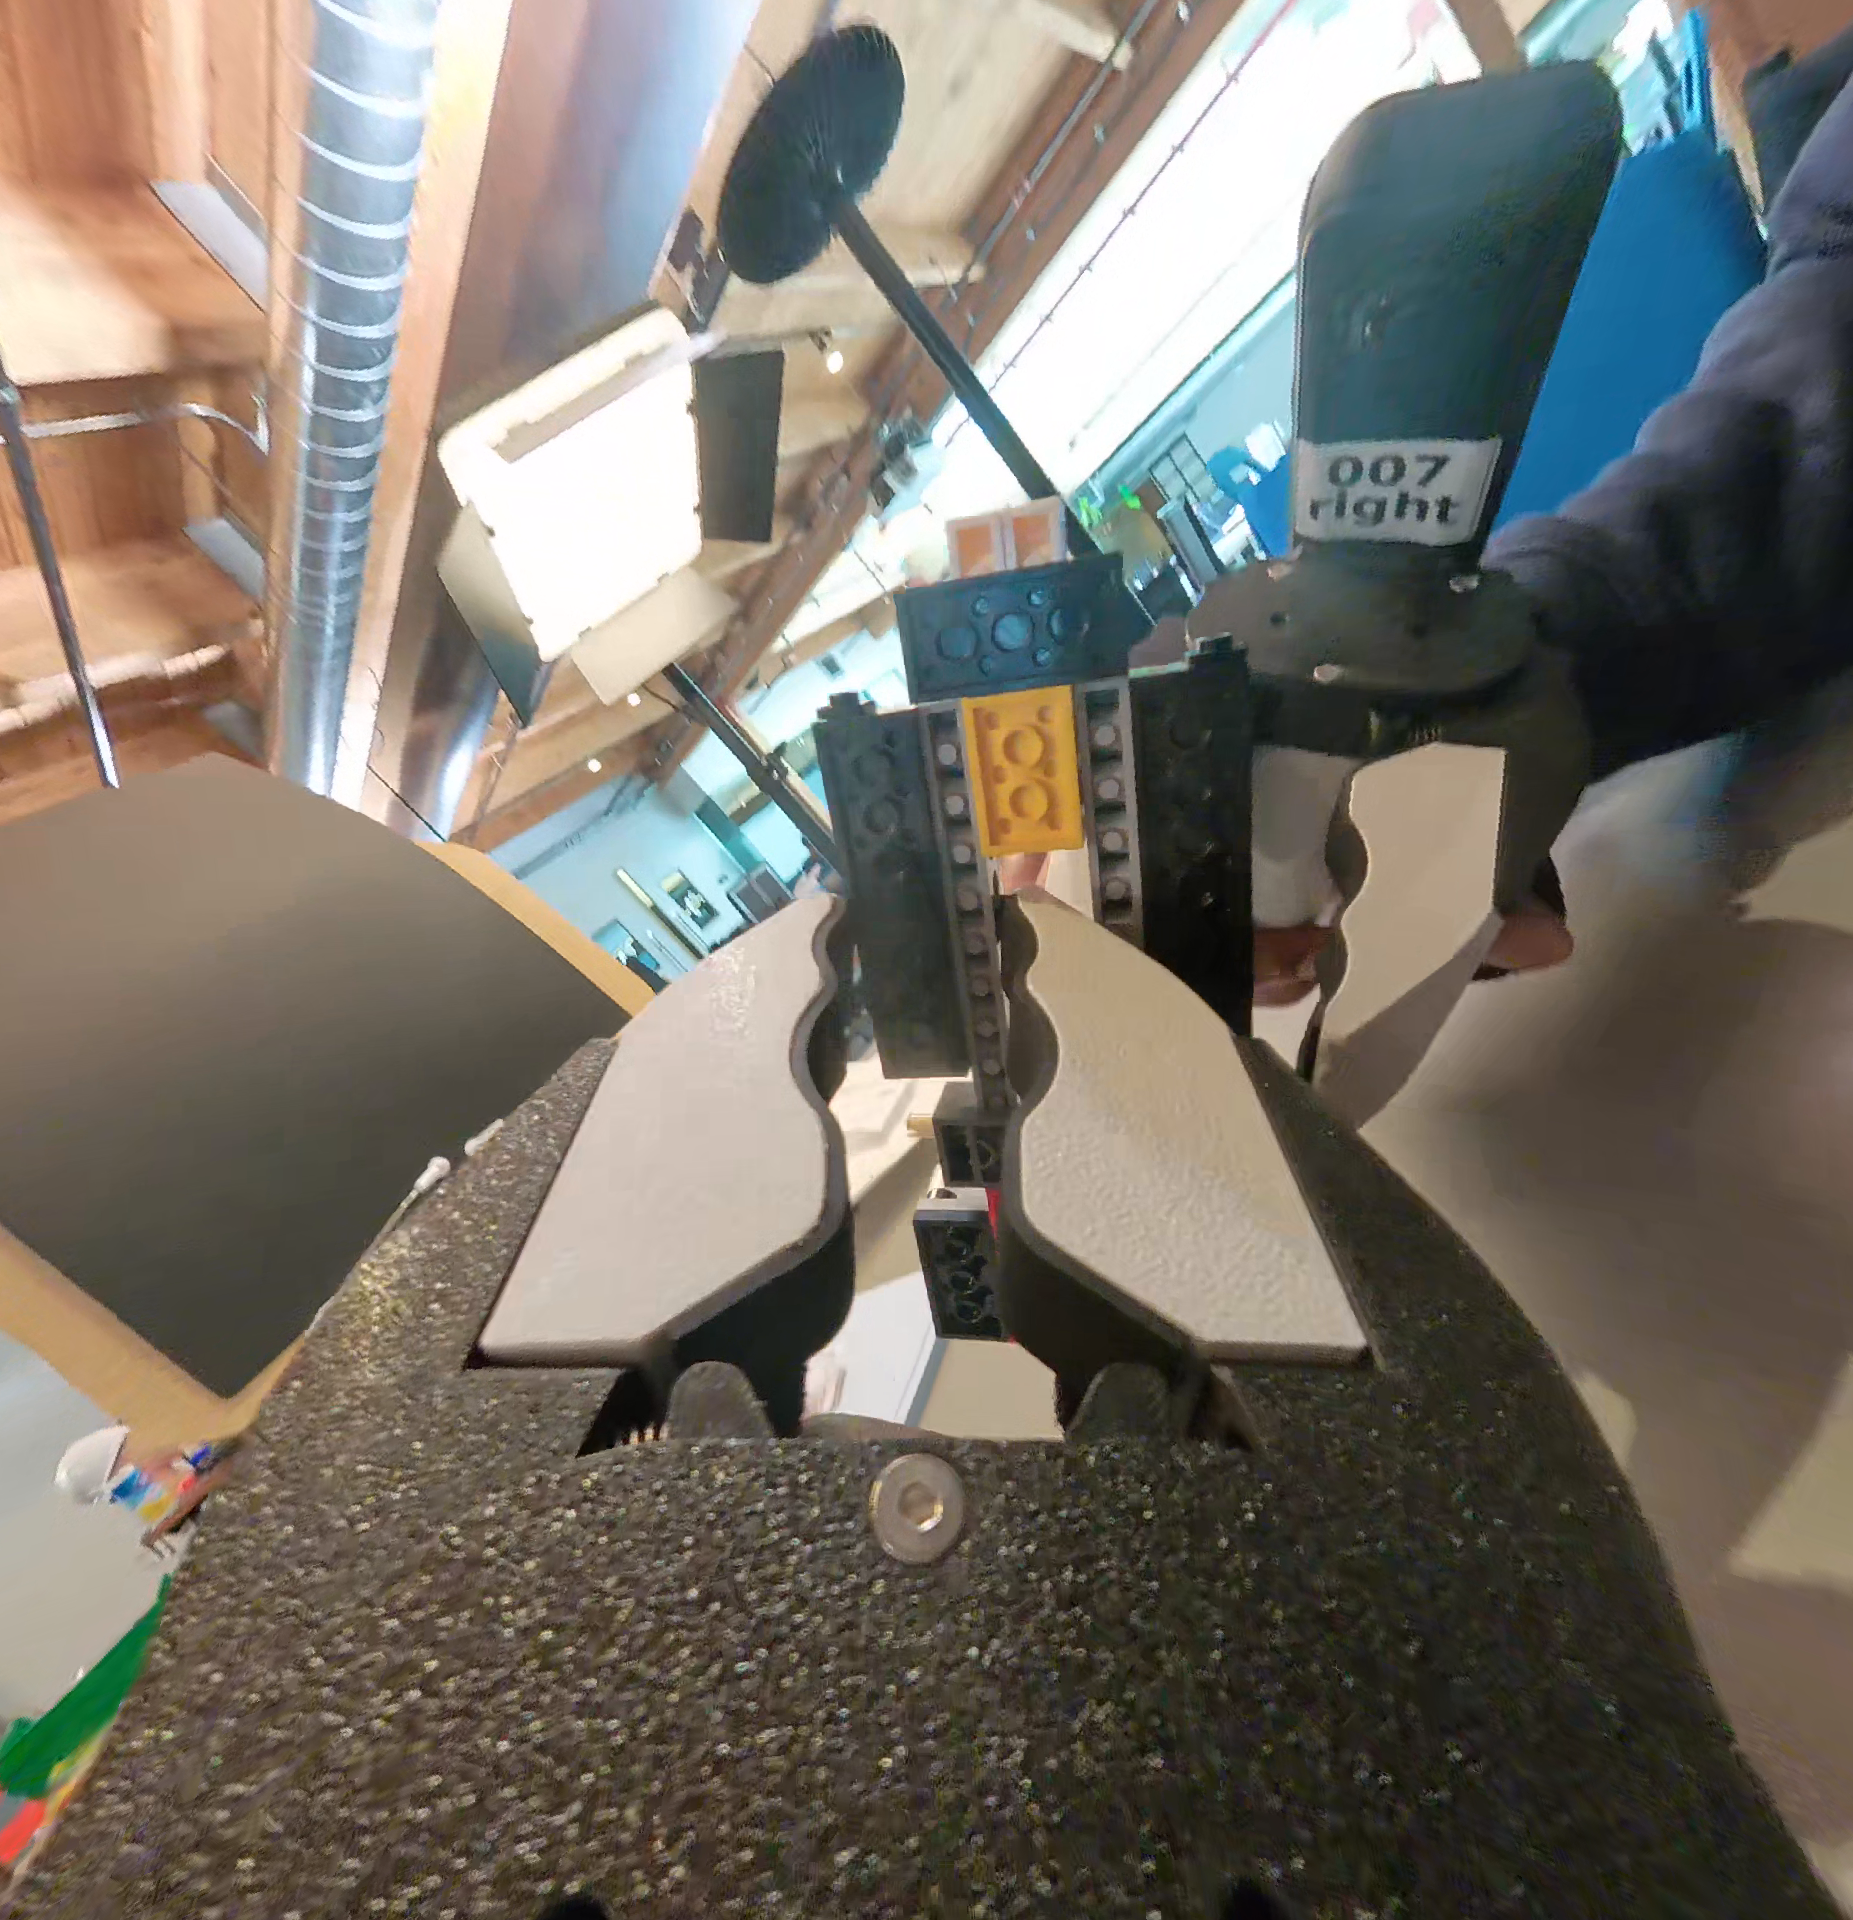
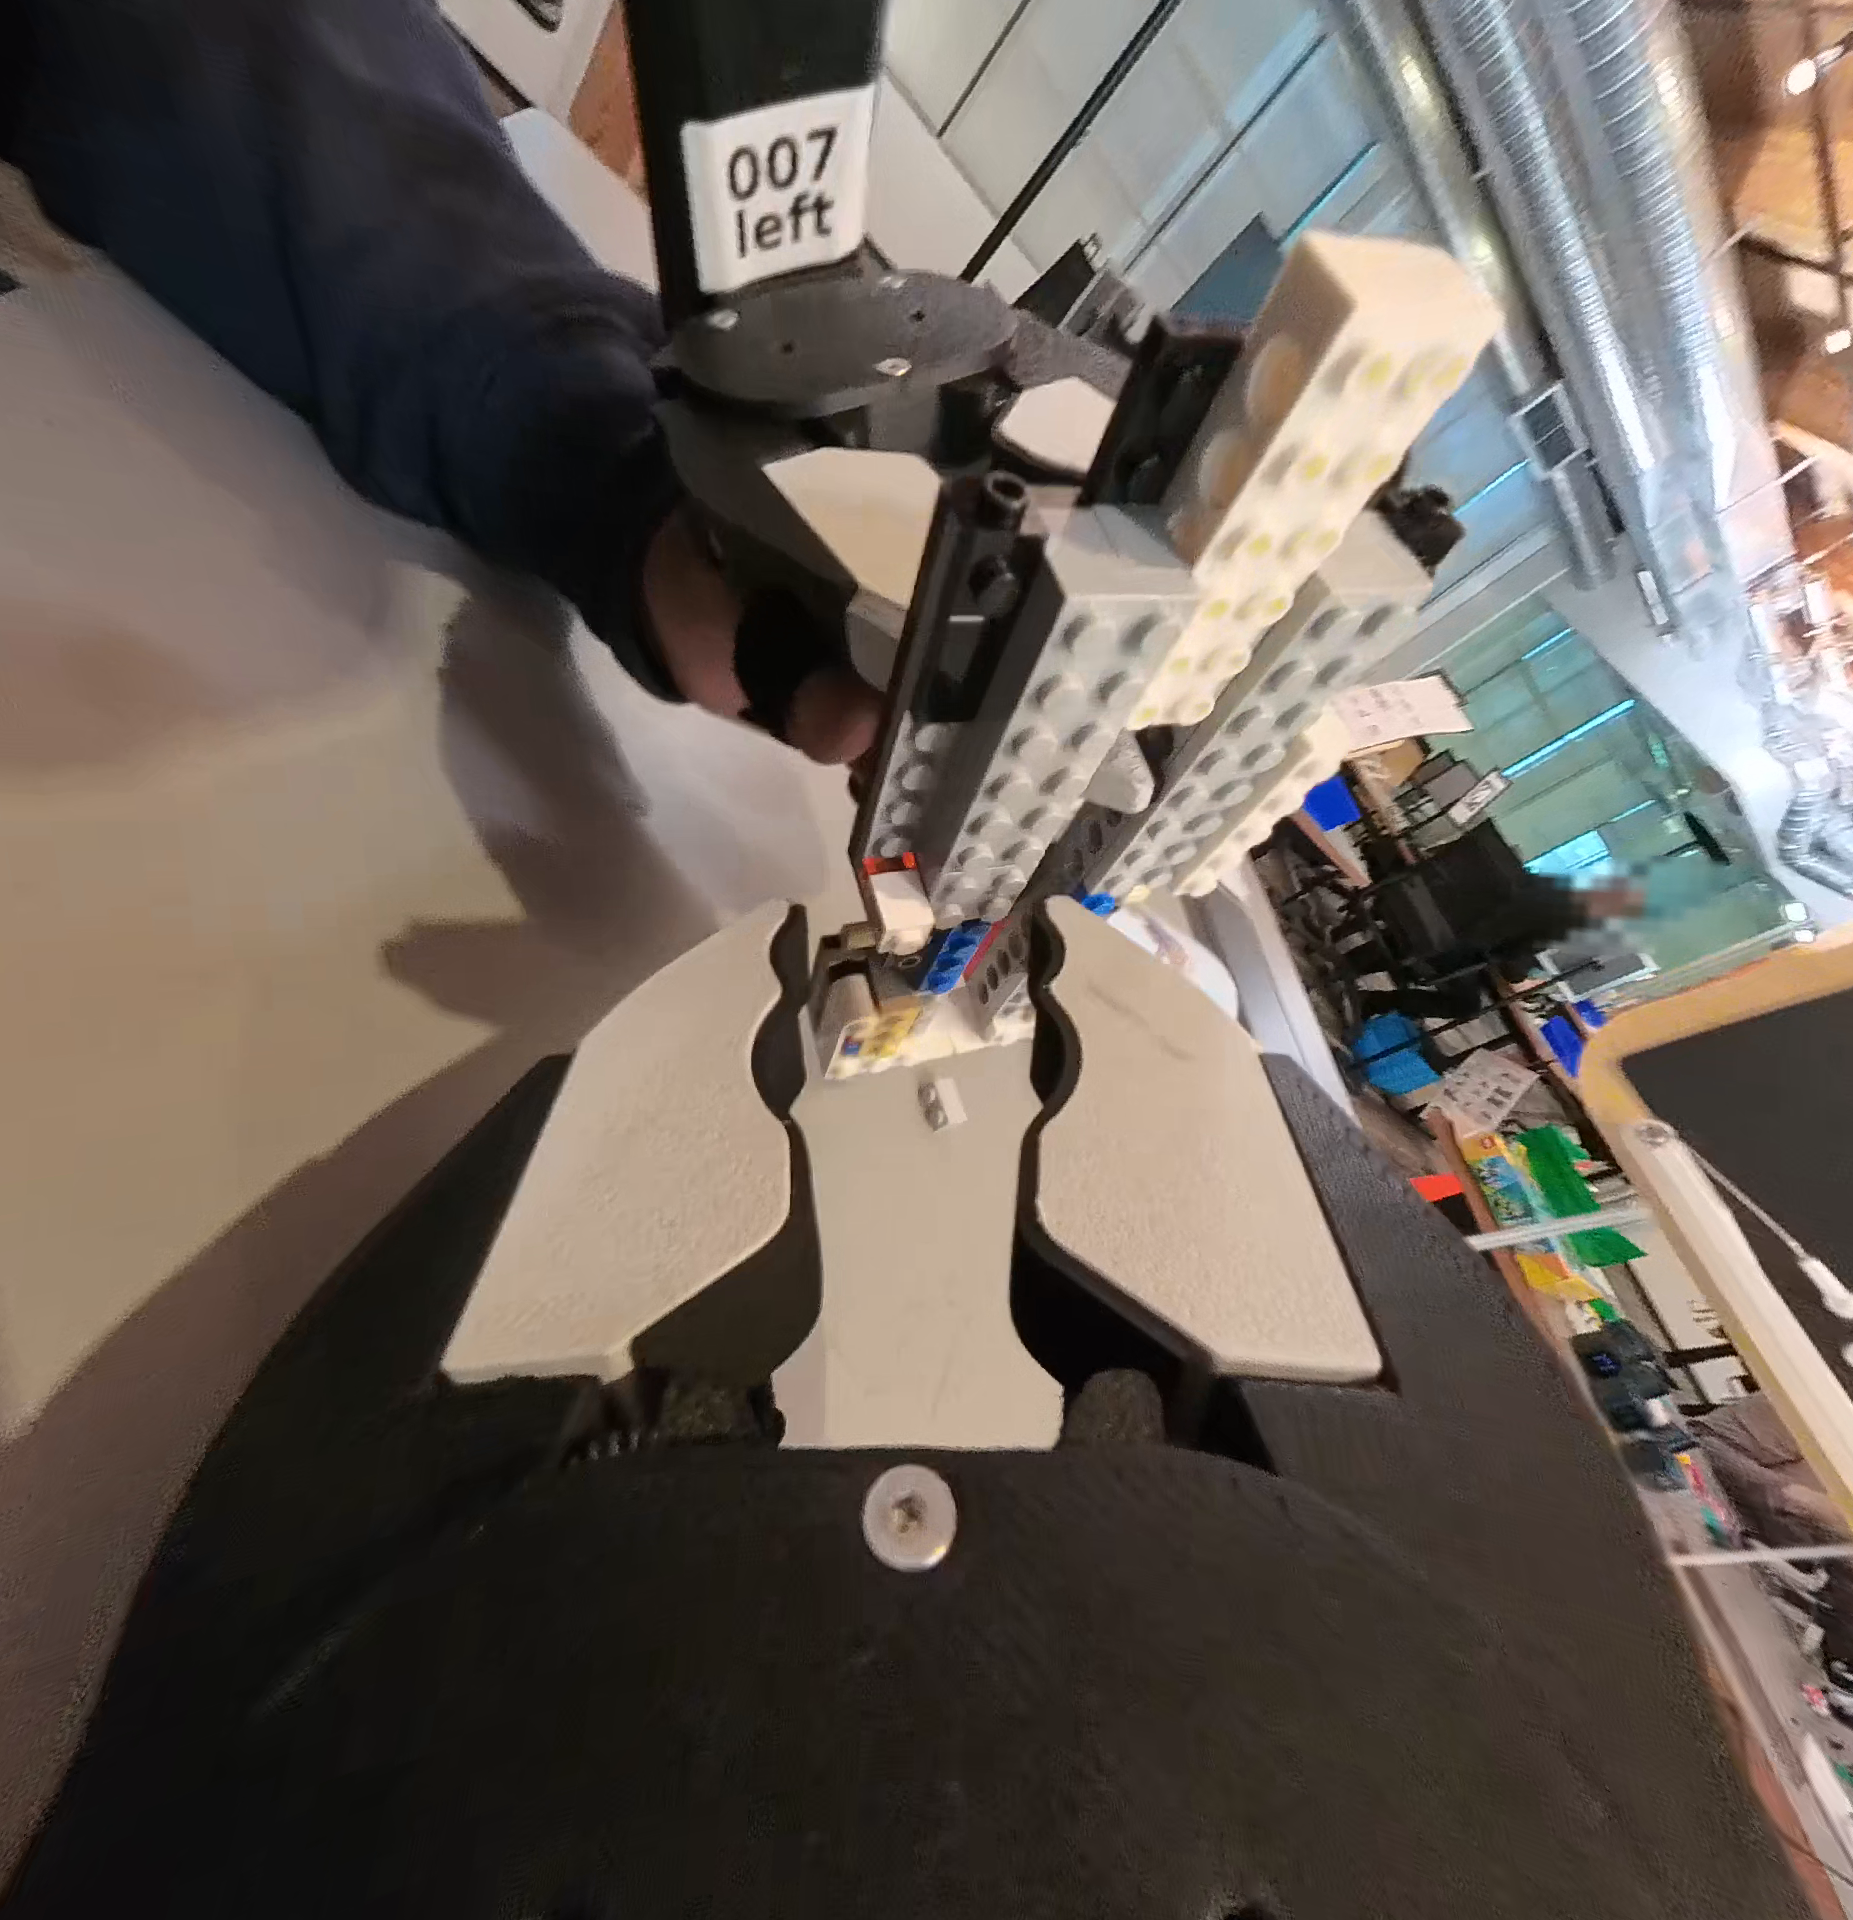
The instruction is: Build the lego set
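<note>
Plastic bricks make up the model point(image 1: 1015, 790) we are holding off the white worktop point(image 2: 278, 935). Our left gripper point(image 1: 922, 925) is clamping a black and grey strip of it between narrow jaws. Our right gripper point(image 2: 917, 935) is standing wider around the model's lower end, its pads not clearly pressing.

brick model point(image 2: 1098, 707) blocks right gripper point(image 2: 917, 971) front; pale tabletop point(image 2: 226, 831) open leftward.
</note>
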{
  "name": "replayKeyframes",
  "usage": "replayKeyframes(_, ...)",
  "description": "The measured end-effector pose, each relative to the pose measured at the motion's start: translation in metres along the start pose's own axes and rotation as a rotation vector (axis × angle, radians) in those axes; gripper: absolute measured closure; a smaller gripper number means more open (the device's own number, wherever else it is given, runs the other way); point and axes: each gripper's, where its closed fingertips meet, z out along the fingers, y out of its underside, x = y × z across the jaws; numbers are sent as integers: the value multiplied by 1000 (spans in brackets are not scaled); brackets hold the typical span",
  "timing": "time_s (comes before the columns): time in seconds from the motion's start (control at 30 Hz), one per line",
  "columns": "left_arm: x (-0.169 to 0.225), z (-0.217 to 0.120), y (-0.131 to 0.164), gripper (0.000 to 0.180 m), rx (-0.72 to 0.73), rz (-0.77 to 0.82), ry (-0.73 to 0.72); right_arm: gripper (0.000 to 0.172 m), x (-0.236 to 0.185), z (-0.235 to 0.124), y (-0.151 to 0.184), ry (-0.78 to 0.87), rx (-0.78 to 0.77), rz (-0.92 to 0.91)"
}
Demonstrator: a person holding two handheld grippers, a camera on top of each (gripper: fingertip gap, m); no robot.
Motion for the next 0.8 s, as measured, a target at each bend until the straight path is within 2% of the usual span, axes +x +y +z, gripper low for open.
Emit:
replayKeyframes(0.13, -1, -2, -12, 154, 66, 23, -54, 132, 2, 6, -13, 57, 48, -6)
replayKeyframes(0.23, -2, -4, -19, 154, 100, 44, -66, 139, 4, 7, -20, 76, 78, 0)
replayKeyframes(0.43, 3, -4, -23, 154, 103, 75, -17, 140, 6, 4, -19, 134, 64, -110)
replayKeyframes(0.8, 6, -7, -17, 151, 50, 105, 111, 140, 11, 1, -12, 174, 65, -148)
